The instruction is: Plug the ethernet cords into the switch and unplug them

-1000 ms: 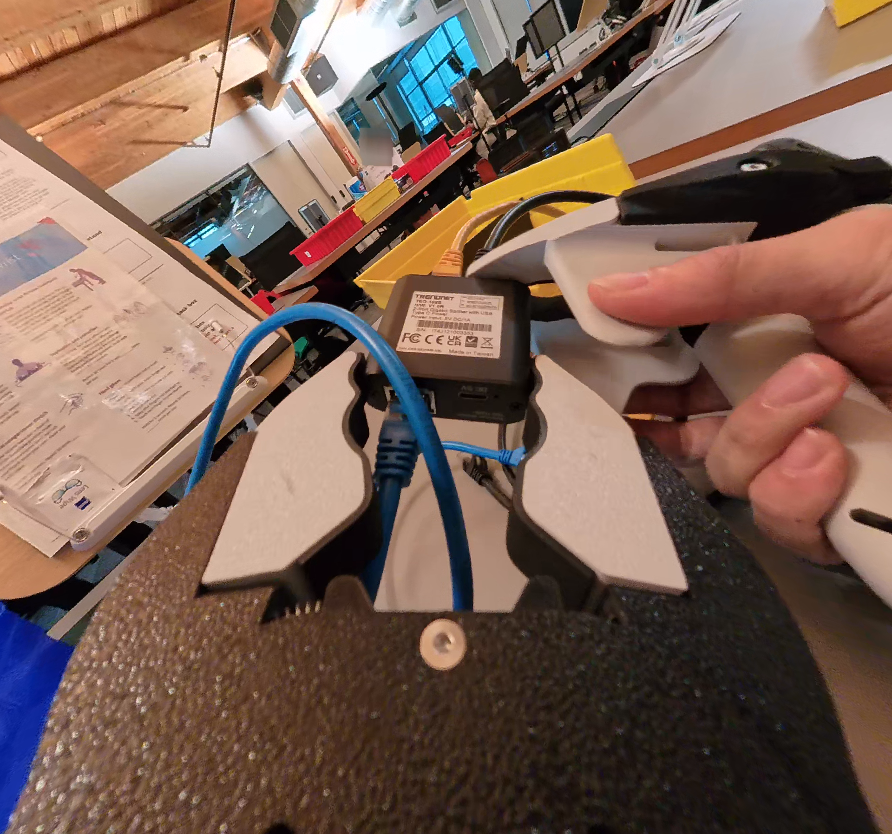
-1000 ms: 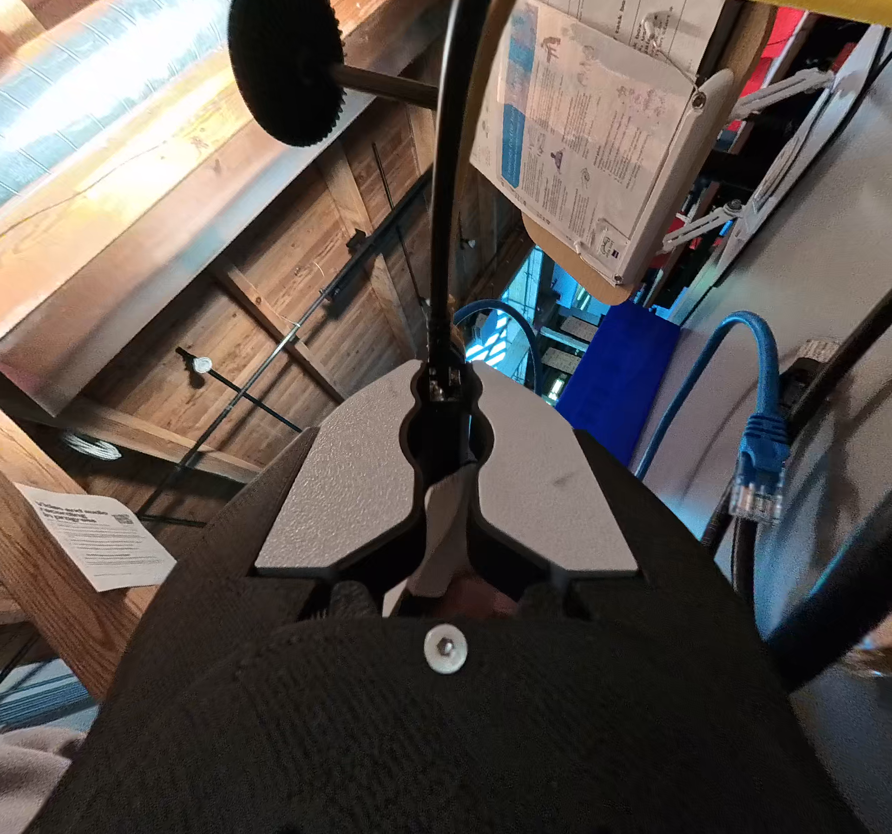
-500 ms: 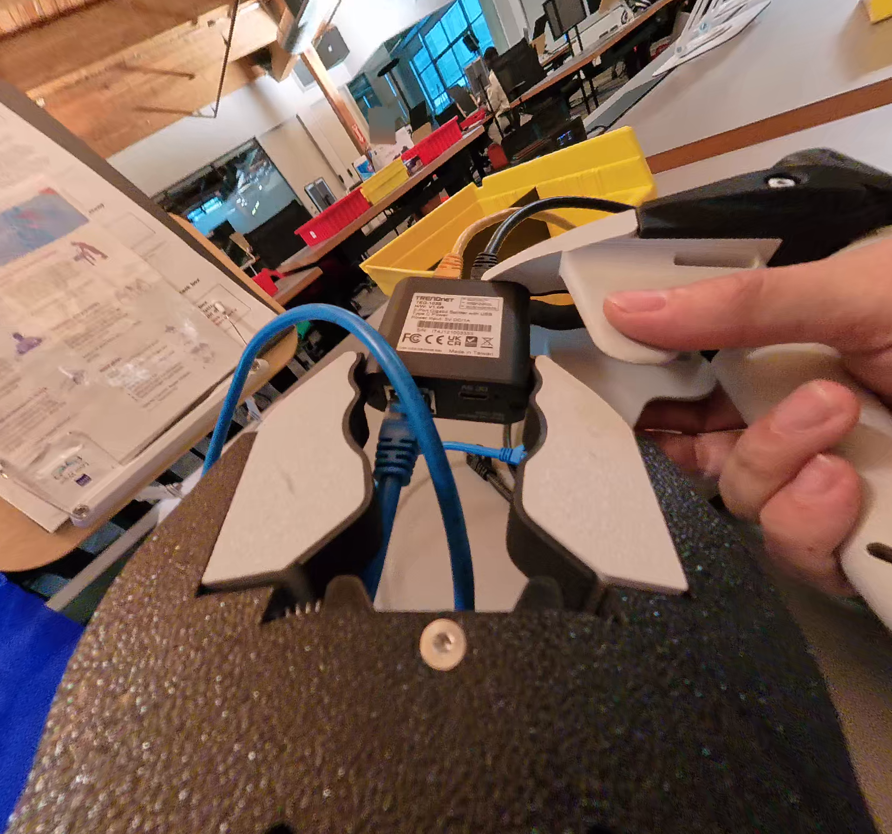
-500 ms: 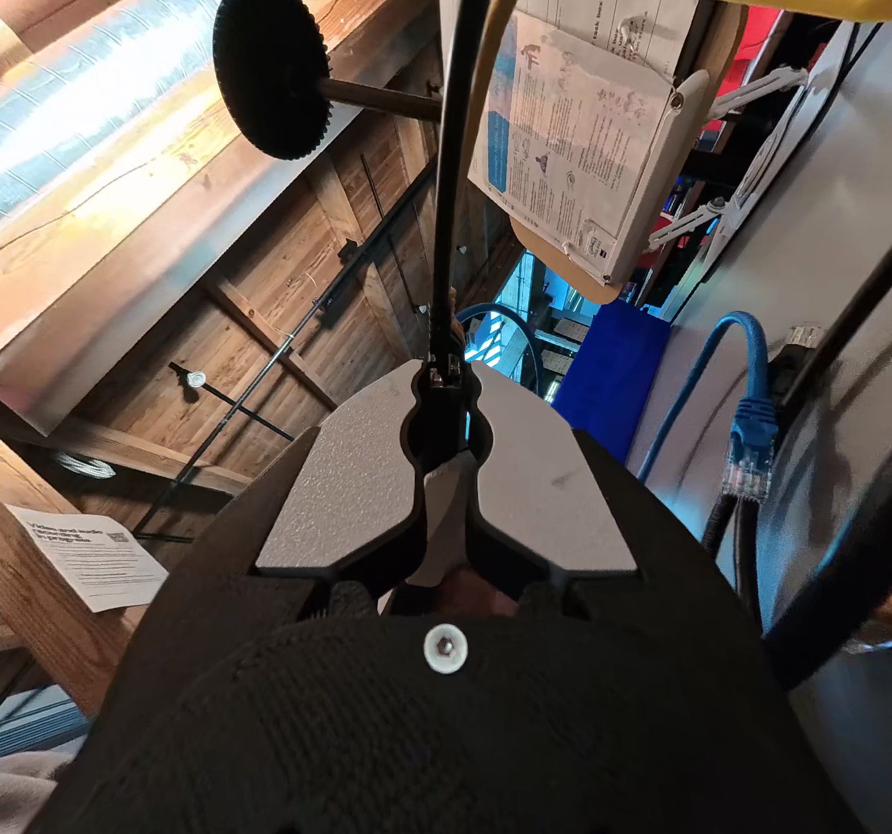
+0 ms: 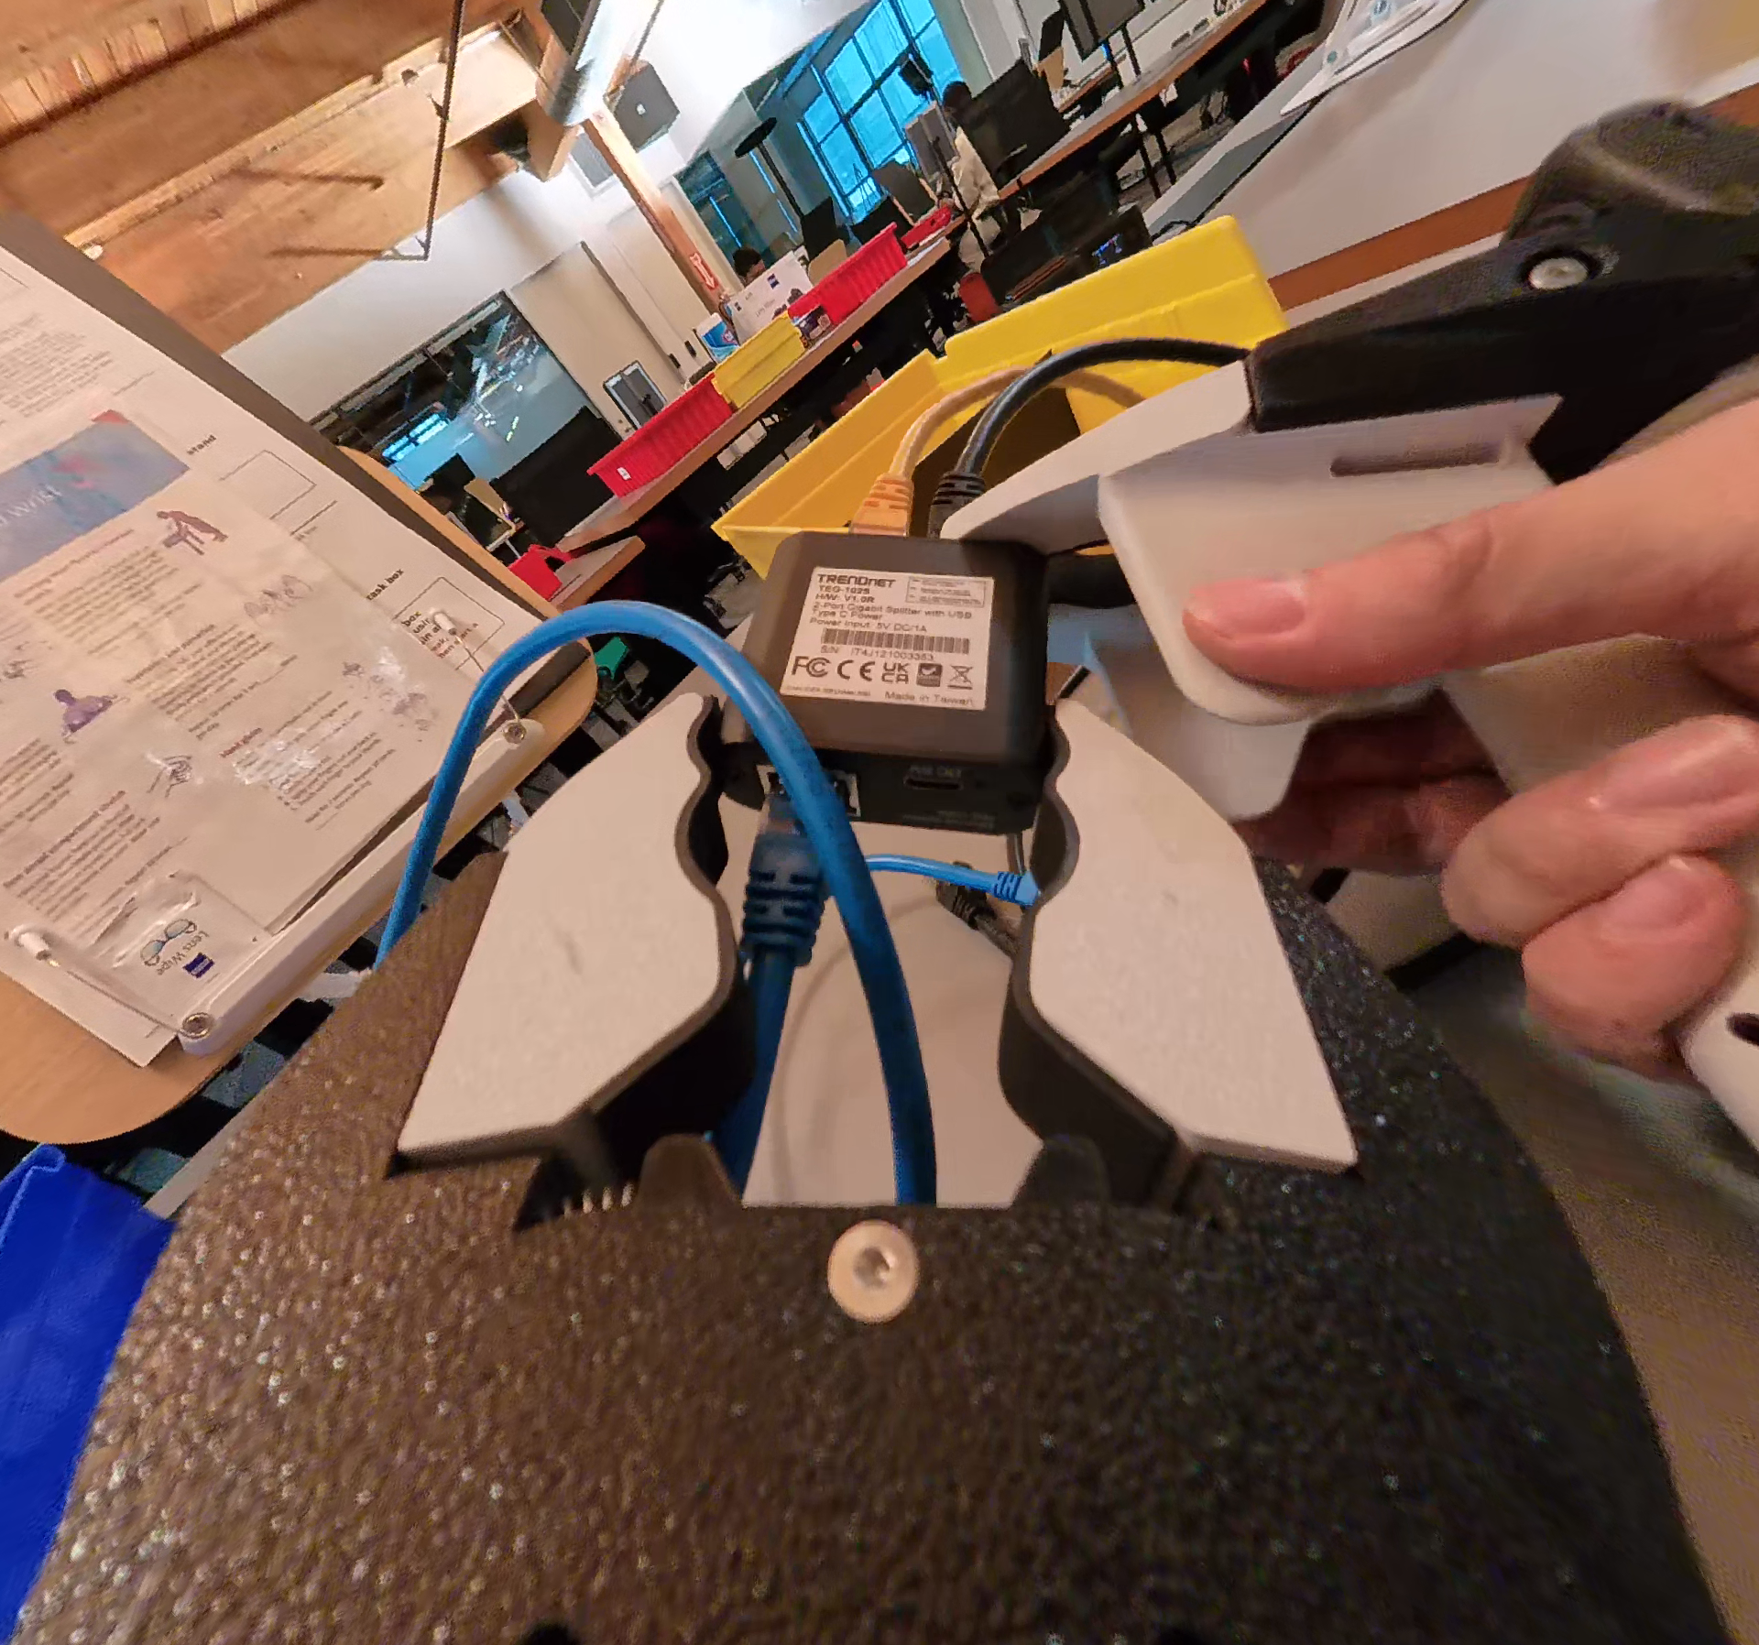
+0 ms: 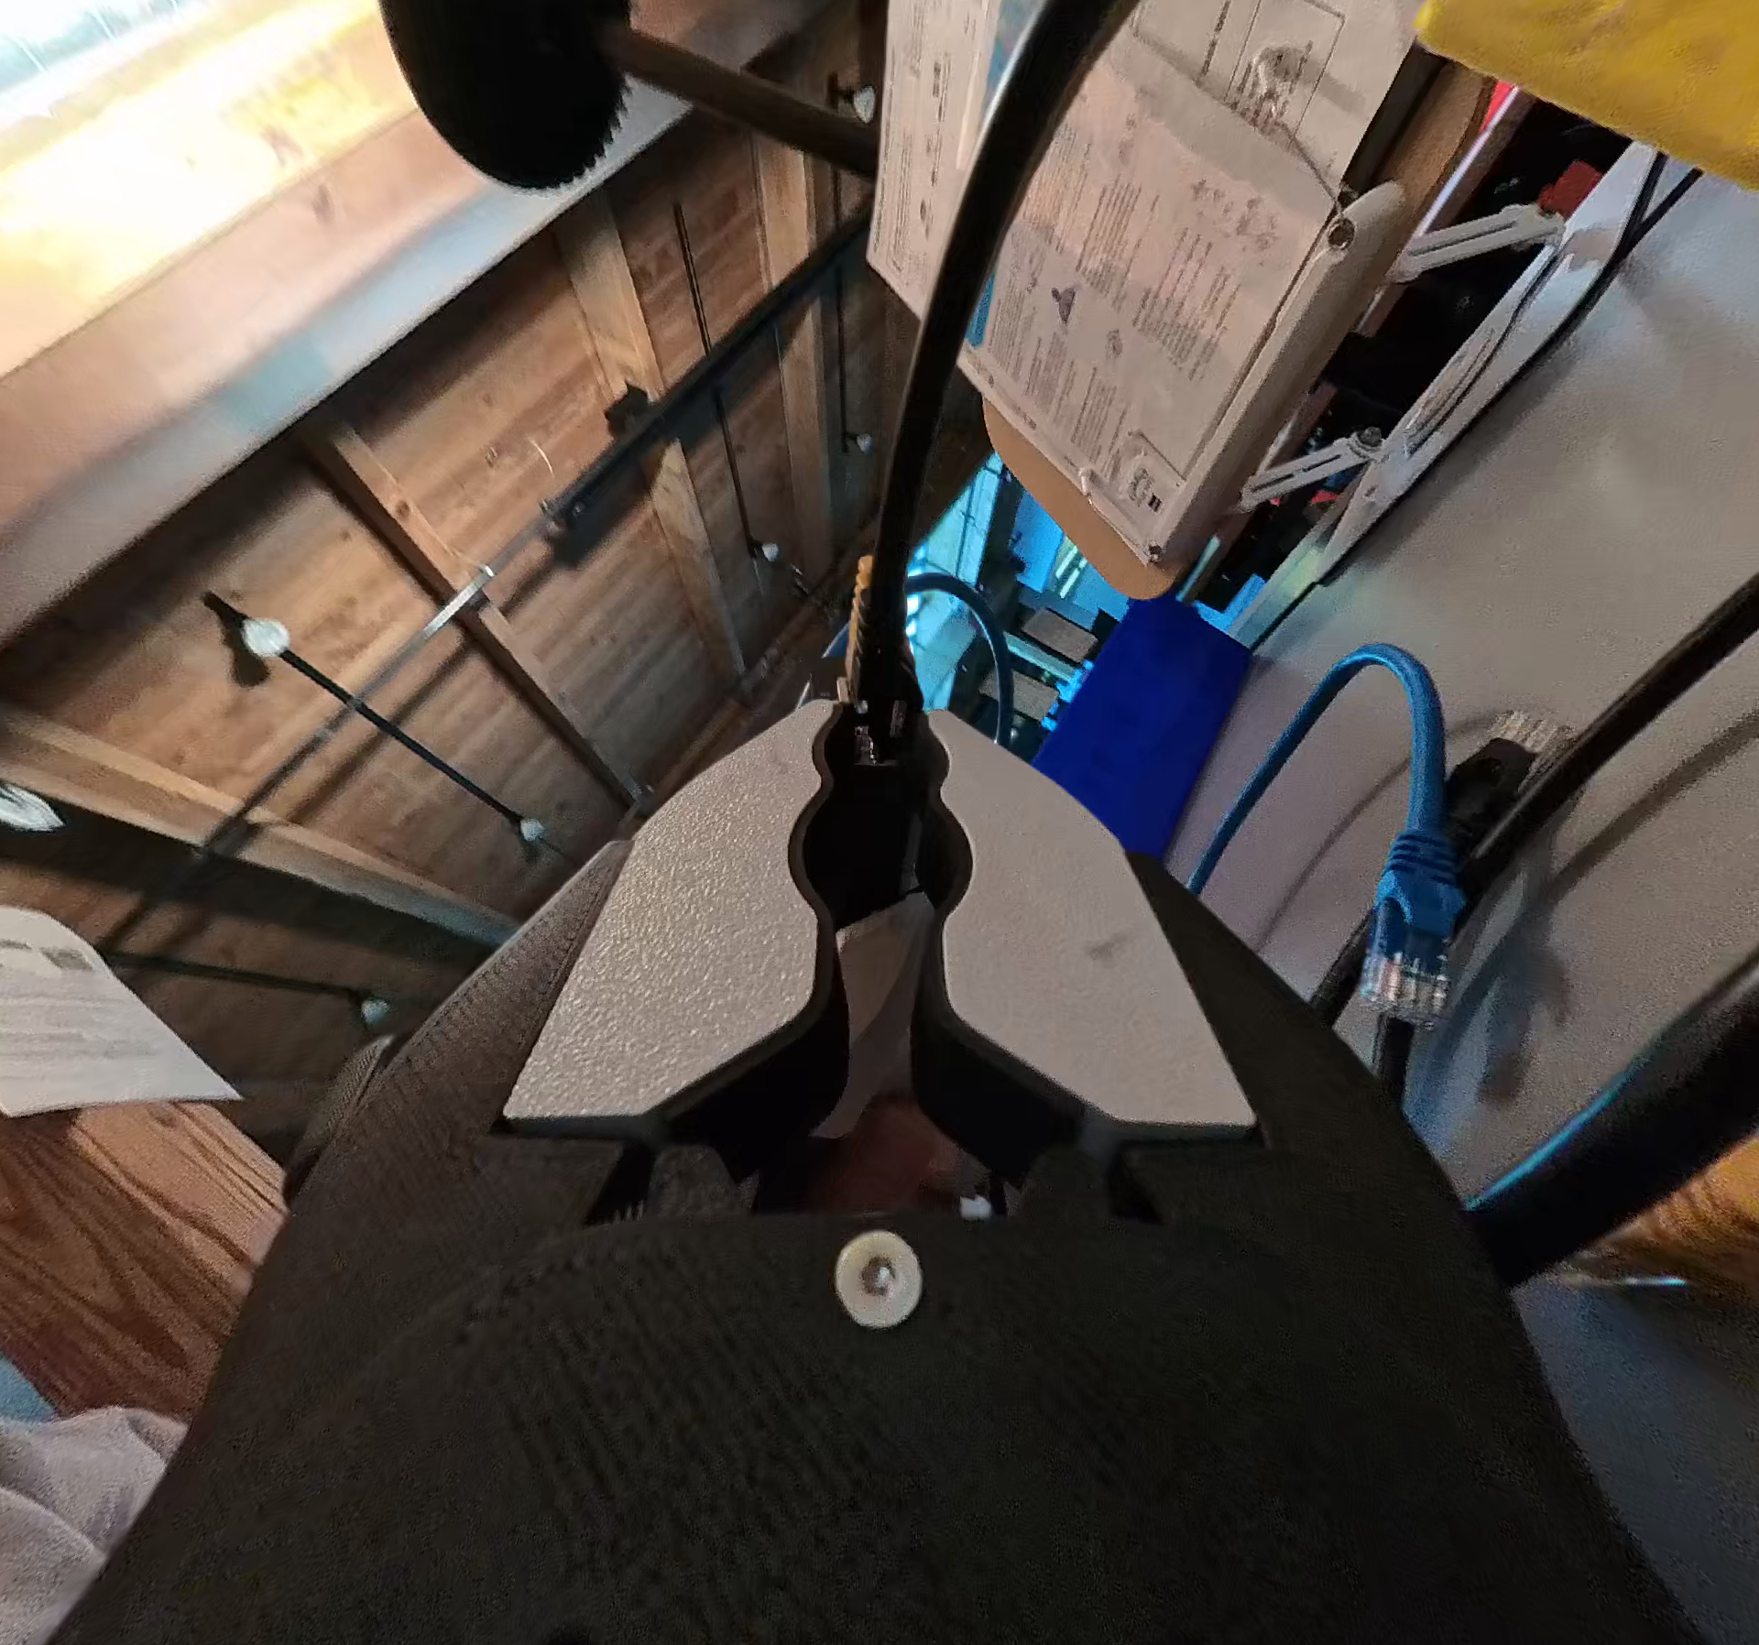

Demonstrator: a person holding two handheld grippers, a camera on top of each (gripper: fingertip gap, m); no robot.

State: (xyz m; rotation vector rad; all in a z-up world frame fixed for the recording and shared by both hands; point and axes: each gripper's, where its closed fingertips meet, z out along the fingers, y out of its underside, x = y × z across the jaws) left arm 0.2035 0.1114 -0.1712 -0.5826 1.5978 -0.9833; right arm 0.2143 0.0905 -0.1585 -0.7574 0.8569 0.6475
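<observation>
My left gripper (image 5: 880,776) is shut on the black switch (image 5: 904,676) and holds it by its two sides, label side up. A blue ethernet cord (image 5: 780,895) is plugged into the switch's near port and loops up to the left. An orange cord (image 5: 885,495) and a black cord (image 5: 990,429) enter its far side. My right gripper (image 6: 880,729) is shut on the black cord's plug (image 6: 885,695); it also shows in the left wrist view (image 5: 1037,495) at the switch's far edge. A loose blue plug (image 6: 1409,933) lies on the table.
A person's hand (image 5: 1523,648) holds the right gripper's handle. A yellow bin (image 5: 1142,305) stands behind the switch. A stand with a printed sheet (image 5: 190,695) is at the left, a blue bin (image 5: 57,1314) below it. The grey table (image 6: 1571,553) is at the right. Left and right tips are no more than a few centimetres apart.
Both grippers keep their holds. The switch stays between my left fingers while the background slides. The right wrist view has swung and blurred, with the black cord now curving more to the right.
</observation>
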